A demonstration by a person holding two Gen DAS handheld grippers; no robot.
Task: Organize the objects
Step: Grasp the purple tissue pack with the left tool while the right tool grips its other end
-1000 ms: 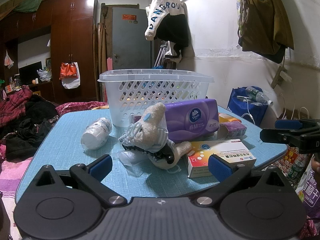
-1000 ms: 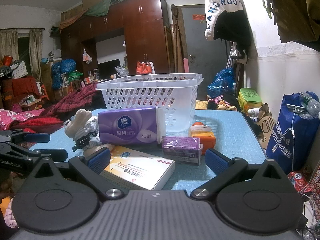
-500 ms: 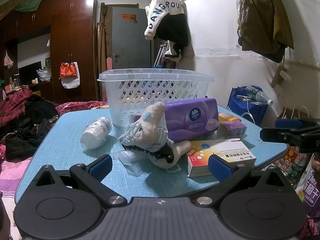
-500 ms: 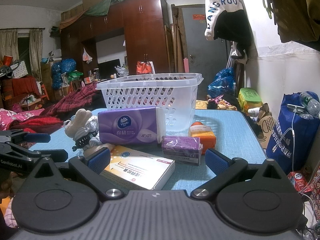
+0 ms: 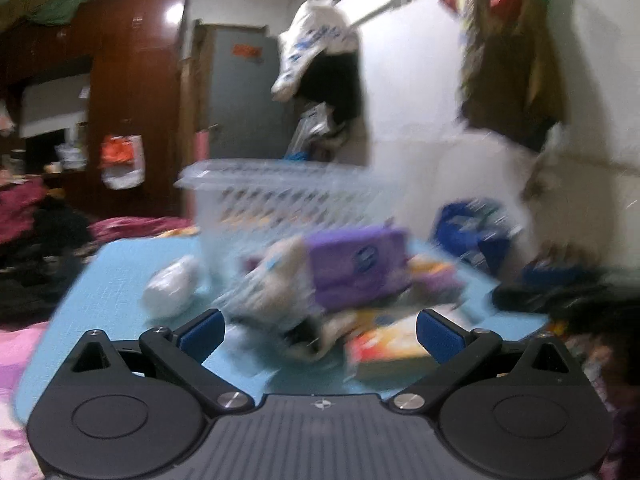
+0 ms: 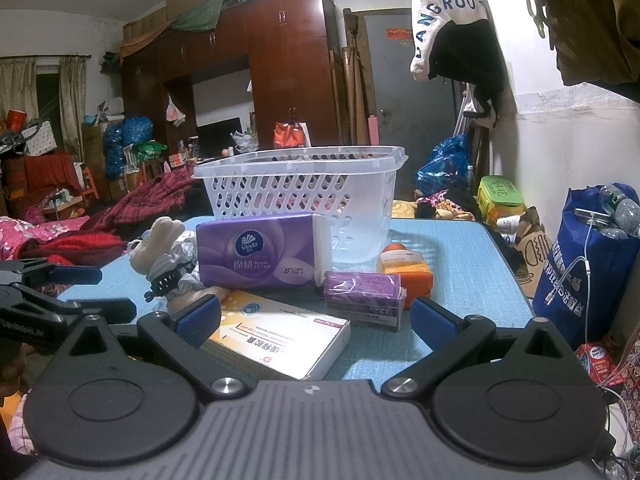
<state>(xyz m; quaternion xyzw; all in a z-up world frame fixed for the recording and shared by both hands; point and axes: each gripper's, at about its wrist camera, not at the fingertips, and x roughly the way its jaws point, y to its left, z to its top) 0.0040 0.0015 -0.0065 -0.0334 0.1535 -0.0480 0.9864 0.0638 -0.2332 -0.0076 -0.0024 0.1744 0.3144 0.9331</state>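
Left gripper (image 5: 318, 330) spread wide, empty; its view smeared. Right gripper (image 6: 315, 314) wide too, empty, hovering over medicine box (image 6: 276, 334). On blue table (image 6: 460, 276): one white basket (image 6: 300, 188), one purple tissue pack (image 6: 258, 252), one plush toy (image 6: 160, 248), one purple packet (image 6: 362, 290), one orange bottle (image 6: 406, 266) (partly hidden), one white bottle (image 5: 172, 286) (blurred).

On the table (image 6: 460, 276), seen from the right wrist view: the basket (image 6: 300, 188) stands at the rear; the tissue pack (image 6: 256, 252) lies directly before it; the plush toy (image 6: 160, 248) lies left of the pack; the bottle (image 6: 406, 266) lies right of the pack, before the basket's right corner; the small box (image 6: 362, 294) sits before the bottle, touching it; the flat box (image 6: 276, 338) lies nearest the camera, before the pack (its near corner overhangs the table edge); a bag (image 6: 580, 268) stands right of the table.
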